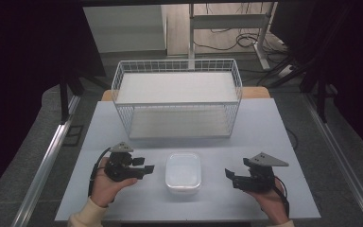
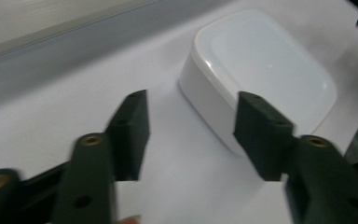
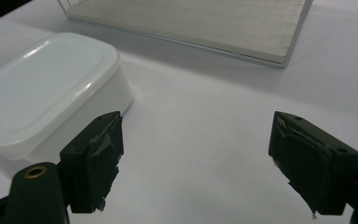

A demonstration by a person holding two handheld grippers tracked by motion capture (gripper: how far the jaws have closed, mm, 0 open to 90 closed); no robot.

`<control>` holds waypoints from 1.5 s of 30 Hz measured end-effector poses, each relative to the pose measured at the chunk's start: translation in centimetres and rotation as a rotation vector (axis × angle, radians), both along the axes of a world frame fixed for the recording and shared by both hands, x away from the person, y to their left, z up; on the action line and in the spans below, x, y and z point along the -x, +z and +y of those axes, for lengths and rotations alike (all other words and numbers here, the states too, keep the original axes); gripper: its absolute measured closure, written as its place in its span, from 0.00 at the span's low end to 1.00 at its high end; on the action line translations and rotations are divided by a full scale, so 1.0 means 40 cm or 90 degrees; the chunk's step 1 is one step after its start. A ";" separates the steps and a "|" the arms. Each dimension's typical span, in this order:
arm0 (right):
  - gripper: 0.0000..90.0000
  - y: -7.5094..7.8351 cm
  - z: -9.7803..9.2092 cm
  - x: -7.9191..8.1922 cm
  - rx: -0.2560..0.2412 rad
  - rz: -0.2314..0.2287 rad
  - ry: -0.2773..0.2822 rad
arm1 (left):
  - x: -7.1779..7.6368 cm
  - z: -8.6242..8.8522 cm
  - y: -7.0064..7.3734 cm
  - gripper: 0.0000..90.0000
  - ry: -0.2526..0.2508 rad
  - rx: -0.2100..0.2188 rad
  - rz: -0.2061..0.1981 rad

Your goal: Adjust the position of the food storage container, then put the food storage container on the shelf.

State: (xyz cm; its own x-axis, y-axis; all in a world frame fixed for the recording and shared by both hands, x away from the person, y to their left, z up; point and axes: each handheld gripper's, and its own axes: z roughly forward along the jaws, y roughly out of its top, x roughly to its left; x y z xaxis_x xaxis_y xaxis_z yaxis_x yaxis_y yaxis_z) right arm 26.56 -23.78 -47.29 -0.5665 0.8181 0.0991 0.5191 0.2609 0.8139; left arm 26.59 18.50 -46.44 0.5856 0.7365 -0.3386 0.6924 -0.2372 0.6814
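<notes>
A white lidded plastic box (image 1: 183,172) rests on the table between my two grippers. My left gripper (image 1: 147,165) is open just left of it, jaws pointing toward the box (image 2: 261,70), nothing between them. My right gripper (image 1: 229,176) is open to the right of the box (image 3: 46,88), its jaws spread wide over bare table. Both grippers sit in a person's hands near the front edge. Behind the box stands a white wire basket shelf (image 1: 177,97) with two white boards.
The grey table (image 1: 264,127) has bare surface on both sides of the basket and in front of it. The basket's lower board (image 3: 200,23) lies beyond my right jaws. Dark curtains, cables and a metal frame lie beyond the table.
</notes>
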 end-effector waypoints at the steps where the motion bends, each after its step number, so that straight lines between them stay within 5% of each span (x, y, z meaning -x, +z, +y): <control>1: 0.21 0.002 0.000 0.000 -0.006 0.002 0.000 | 0.001 0.002 0.003 0.40 0.003 0.011 0.007; 23: 0.23 0.027 0.040 0.006 -0.047 0.044 0.046 | 0.005 -0.011 0.009 0.34 0.024 0.050 -0.001; 36: 0.28 0.062 0.092 -0.034 -0.073 0.095 0.048 | -0.027 -0.038 0.028 0.33 0.025 0.061 0.021; 45: 0.31 0.059 0.143 -0.063 -0.111 0.127 0.066 | -0.038 -0.041 -0.004 0.33 0.024 0.084 0.045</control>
